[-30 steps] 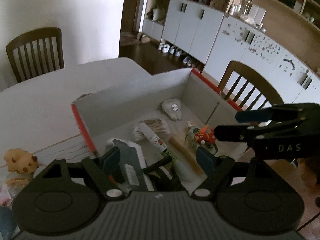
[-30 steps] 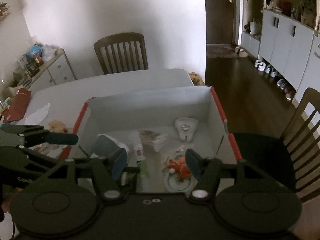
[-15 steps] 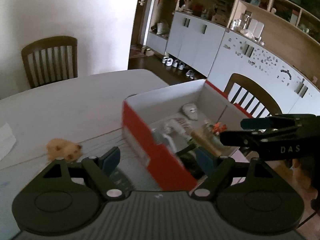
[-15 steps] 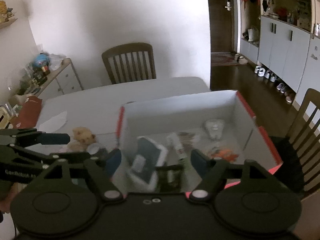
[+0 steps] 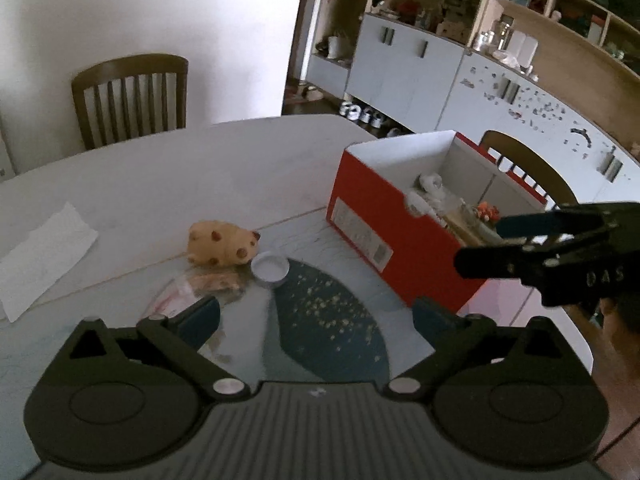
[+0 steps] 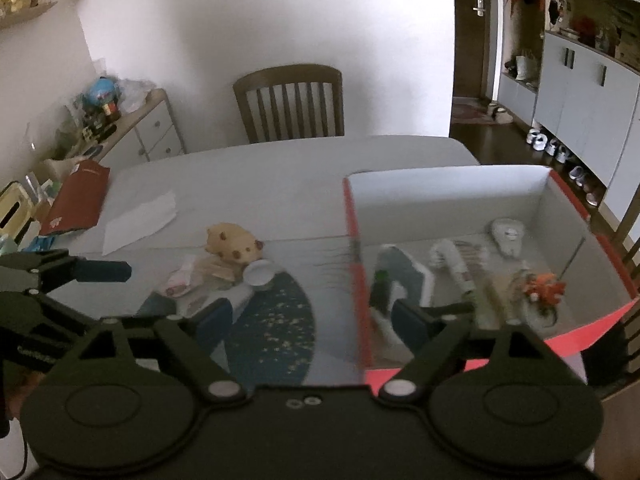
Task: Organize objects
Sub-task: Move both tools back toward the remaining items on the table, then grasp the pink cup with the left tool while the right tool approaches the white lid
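Both claws spread and empty above the desk (image 5: 168, 176), beside the red box (image 5: 384, 224).

The left claw (image 5: 316, 316) view shows the box's labelled outer wall; the right claw (image 6: 308, 320) view shows its inside, where a tooth-shaped toy (image 6: 508, 236) lies. The plush toy (image 6: 234, 242) and white cap (image 6: 258, 274) touch, left of the box.

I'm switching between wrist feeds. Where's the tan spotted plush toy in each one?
Left wrist: tan spotted plush toy left of centre, on the table, left of the red cardboard box.
Right wrist: same toy left of centre, left of the box.
Shared landmark: small white round lid beside the toy.
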{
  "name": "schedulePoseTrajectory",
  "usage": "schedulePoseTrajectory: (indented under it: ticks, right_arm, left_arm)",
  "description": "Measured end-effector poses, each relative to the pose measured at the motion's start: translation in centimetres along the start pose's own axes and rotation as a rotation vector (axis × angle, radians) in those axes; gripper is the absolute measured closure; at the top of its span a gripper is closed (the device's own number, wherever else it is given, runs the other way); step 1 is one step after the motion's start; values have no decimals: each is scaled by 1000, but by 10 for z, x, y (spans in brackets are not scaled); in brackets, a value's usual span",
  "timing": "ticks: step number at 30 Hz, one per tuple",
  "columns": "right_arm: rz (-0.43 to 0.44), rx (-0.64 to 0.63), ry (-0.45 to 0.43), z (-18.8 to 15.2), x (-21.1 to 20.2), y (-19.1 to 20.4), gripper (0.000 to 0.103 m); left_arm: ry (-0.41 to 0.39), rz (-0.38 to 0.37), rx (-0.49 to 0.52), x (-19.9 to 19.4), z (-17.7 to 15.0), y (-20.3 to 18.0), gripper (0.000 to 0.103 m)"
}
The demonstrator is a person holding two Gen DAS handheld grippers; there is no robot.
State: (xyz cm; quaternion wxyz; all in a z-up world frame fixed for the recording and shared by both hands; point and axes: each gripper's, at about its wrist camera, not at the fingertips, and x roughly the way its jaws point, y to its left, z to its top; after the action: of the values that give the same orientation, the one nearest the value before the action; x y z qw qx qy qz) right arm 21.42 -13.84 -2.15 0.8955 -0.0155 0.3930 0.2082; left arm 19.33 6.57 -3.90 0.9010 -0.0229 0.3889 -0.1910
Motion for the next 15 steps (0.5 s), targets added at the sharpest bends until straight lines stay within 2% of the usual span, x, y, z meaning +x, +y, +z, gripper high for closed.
schedulePoseTrajectory:
  ticks: [6, 8, 10, 15]
  right_arm:
    - [-14, -12, 25, 4, 18, 21, 16]
    - [-14, -21, 38, 5, 25, 26, 16]
    - [-12, -33, 53, 6, 34, 32, 16]
    - [3, -71, 92, 8, 58, 44, 16]
  left_arm:
    - [-2, 2, -25, 1, -13, 32, 0]
    - [13, -8, -34, 4, -17, 45, 0]
    - [44, -48, -29, 11, -22, 54, 0]
    - [69, -50, -33, 22, -32, 72, 0]
